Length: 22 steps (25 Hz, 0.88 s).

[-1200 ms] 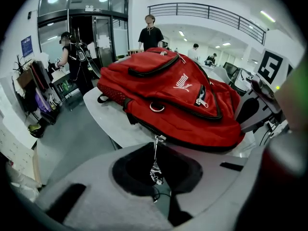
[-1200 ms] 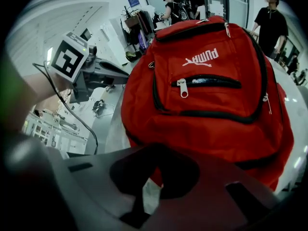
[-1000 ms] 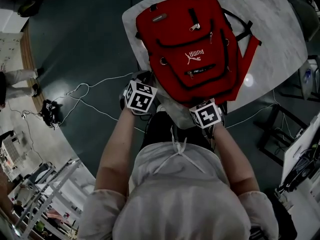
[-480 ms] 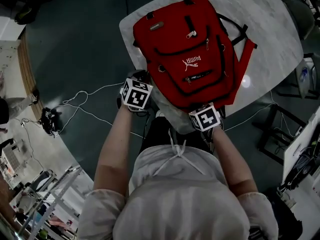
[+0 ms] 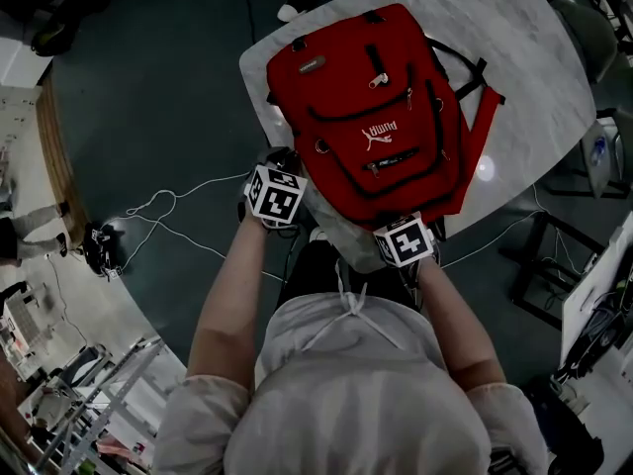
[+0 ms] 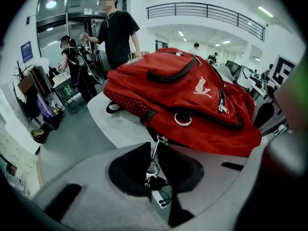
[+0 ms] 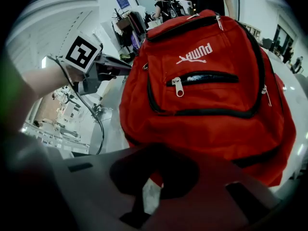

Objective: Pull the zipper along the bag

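Clamped a second ago, the left gripper (image 6: 156, 170) is opening its jaws around one zipper pull (image 6: 154, 153), visible only in its own view. The right gripper (image 7: 151, 177) pinches the single red bag (image 5: 376, 117), upper centre on the table (image 5: 554, 57).

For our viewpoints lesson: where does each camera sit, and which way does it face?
Head view: on the person's head, facing steeply down at backpack and table; arms show.
Left gripper view: on left tool, facing backpack's side; jaws opening, zipper pull between.
Right gripper view: on right tool, facing backpack's front; its jaws show.
Head and right gripper views both show the left tool.
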{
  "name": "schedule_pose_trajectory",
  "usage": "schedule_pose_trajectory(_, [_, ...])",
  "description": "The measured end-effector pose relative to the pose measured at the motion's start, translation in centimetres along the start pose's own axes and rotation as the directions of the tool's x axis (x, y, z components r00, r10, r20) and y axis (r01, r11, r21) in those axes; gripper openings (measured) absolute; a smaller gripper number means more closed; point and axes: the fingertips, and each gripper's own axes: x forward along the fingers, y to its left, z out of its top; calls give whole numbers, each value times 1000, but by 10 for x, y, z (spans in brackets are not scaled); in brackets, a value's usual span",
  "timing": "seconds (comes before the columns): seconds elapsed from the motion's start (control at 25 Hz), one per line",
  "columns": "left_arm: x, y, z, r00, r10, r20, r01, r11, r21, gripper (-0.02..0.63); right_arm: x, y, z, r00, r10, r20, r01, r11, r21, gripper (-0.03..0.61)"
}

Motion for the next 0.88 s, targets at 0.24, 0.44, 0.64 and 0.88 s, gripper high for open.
schedule_pose_trajectory(0.24, [-9, -9, -3, 998, 31, 54, -30, 999, -21, 125, 4, -2, -3, 1000, 6, -3, -6, 1000, -7, 28])
schedule_pose_trajectory(0.44, [-36, -23, 4, 990, 22, 141, -7, 994, -105, 135, 2, -5, -6, 1000, -7, -13, 7, 1000, 5, 26])
schedule_pose_trajectory(0.64, [-84, -35, 36, 964, 54, 259, -14, 988, -155, 105, -18, 5, 12, 998, 2, 62, 1, 999, -45, 26])
schedule_pose_trajectory(0.88, [-143, -53, 85, 905, 78, 418, 9, 979, -202, 27, -79, 19, 69, 952, 29, 305, 0, 995, -95, 26])
